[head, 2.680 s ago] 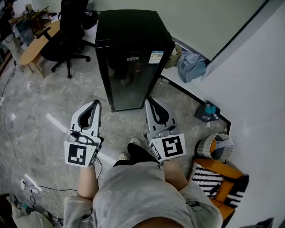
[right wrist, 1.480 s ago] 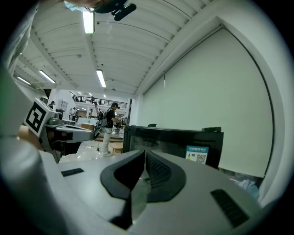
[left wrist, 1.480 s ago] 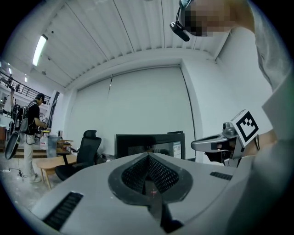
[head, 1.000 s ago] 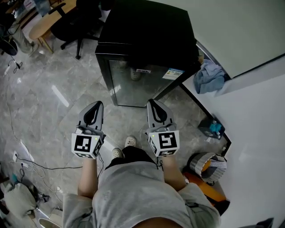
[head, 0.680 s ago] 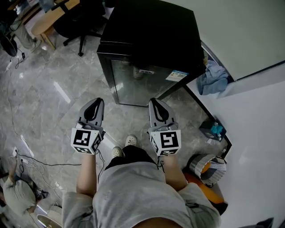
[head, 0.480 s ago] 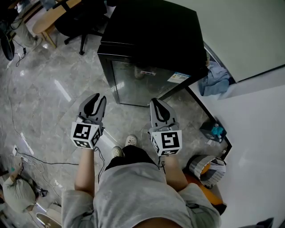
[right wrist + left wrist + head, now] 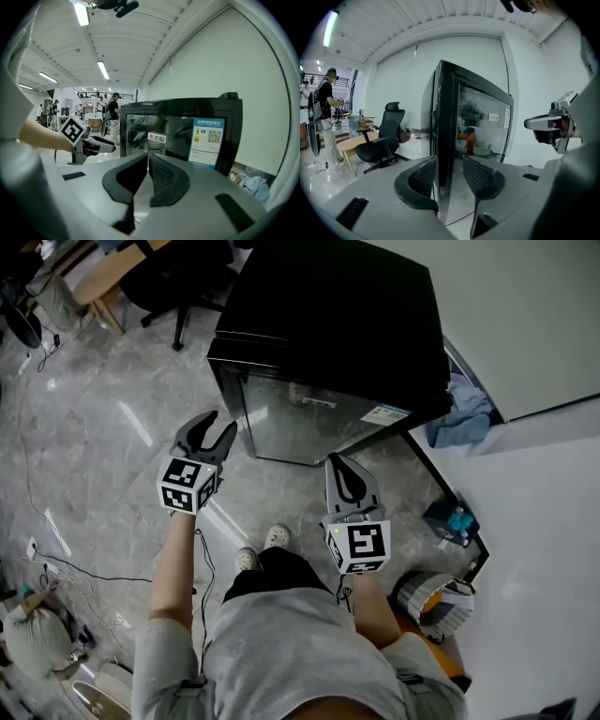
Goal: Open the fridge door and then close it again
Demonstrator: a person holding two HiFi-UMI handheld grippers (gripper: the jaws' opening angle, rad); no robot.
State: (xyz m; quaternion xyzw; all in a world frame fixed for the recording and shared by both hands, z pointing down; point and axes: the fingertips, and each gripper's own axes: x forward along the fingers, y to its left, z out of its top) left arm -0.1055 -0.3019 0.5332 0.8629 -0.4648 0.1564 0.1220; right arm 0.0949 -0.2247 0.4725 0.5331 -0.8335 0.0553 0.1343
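The black fridge stands on the gray floor by the wall. Its glass door is closed. Our left gripper is at the door's left edge. Its jaws have just been opening wide. We see that edge between them, but they do not press on it. Our right gripper hangs in front of the door, jaws tight together, holding nothing.
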